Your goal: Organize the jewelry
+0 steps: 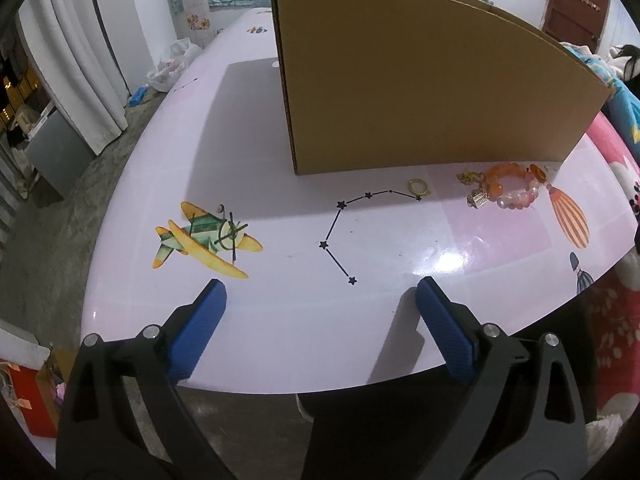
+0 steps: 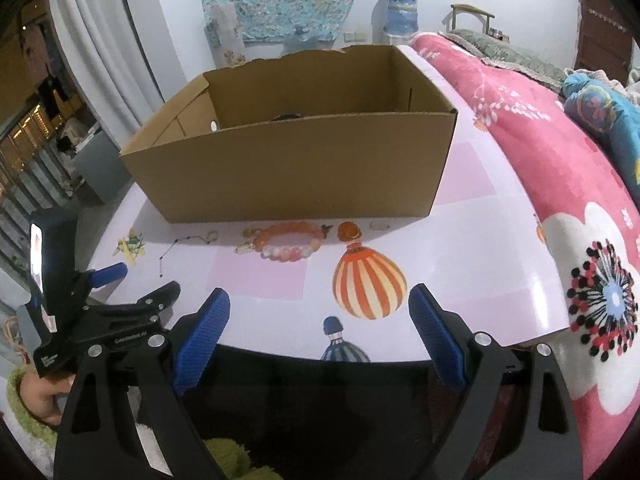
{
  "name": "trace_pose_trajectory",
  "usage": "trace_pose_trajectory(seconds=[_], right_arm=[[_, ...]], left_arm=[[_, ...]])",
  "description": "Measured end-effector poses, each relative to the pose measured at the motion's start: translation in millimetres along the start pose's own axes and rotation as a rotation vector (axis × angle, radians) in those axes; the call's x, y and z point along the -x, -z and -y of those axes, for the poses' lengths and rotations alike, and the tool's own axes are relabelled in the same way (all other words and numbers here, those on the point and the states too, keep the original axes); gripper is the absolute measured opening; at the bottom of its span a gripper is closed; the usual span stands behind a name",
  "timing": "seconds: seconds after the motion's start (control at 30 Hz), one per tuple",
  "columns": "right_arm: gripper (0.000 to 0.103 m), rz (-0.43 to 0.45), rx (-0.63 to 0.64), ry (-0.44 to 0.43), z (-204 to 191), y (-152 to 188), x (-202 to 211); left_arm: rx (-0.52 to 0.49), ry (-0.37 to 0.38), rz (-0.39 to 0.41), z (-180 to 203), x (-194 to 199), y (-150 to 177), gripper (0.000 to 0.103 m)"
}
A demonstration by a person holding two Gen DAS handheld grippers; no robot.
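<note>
An orange and pink beaded bracelet (image 1: pixel 520 200) (image 2: pixel 288 254) lies on the pale printed table (image 1: pixel 280 320) just in front of an open cardboard box (image 1: pixel 420 92) (image 2: pixel 300 168). A gold ring (image 1: pixel 418 186) (image 2: pixel 212 235) lies to its left, a gold charm (image 1: pixel 478 199) touches it, and an orange pendant (image 1: pixel 538 172) (image 2: pixel 349 231) lies to its right. My left gripper (image 1: pixel 320 300) (image 2: pixel 140 280) hangs open over the near table edge, nothing between its fingers. My right gripper (image 2: pixel 320 304) is open too, short of the bracelet. A dark item (image 2: pixel 288 116) shows inside the box.
A small pale piece (image 2: pixel 380 225) lies right of the pendant. A pink flowered bedspread (image 2: pixel 560 200) borders the table on the right. White curtains (image 1: pixel 80 80) and grey floor are to the left. Airplane (image 1: pixel 204 236) and balloon (image 2: pixel 368 284) pictures are printed on the tabletop.
</note>
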State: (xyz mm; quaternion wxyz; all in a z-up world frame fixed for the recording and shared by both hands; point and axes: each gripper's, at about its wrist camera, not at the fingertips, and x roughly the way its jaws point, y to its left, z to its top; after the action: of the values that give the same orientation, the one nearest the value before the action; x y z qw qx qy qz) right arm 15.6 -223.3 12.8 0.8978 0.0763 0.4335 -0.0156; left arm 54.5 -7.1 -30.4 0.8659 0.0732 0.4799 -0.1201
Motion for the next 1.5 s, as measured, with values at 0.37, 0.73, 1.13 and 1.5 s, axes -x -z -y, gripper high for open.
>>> trace_pose_trajectory(seconds=[0.37, 0.73, 1.13, 1.5], right_arm=[[0.096, 0.044, 0.022, 0.092, 6.3, -6.5, -2.0], [0.096, 0.115, 0.069, 0.233, 11.9, -15.2, 3.9], [0.096, 0.189, 0.106, 0.249, 10.6, -15.4, 18.1], [0.096, 0.190, 0.080, 0.070, 9.6, -10.6, 14.7]], left_arm=[[-0.022, -0.009, 0.011, 7.8, 2.7, 3.5, 0.096], [-0.021, -0.007, -0.035, 5.9, 1.0, -2.8, 0.096], [-0.001, -0.021, -0.019, 5.8, 0.7, 1.3, 0.096], [-0.014, -0.019, 0.000, 8.8, 2.5, 2.7, 0.096]])
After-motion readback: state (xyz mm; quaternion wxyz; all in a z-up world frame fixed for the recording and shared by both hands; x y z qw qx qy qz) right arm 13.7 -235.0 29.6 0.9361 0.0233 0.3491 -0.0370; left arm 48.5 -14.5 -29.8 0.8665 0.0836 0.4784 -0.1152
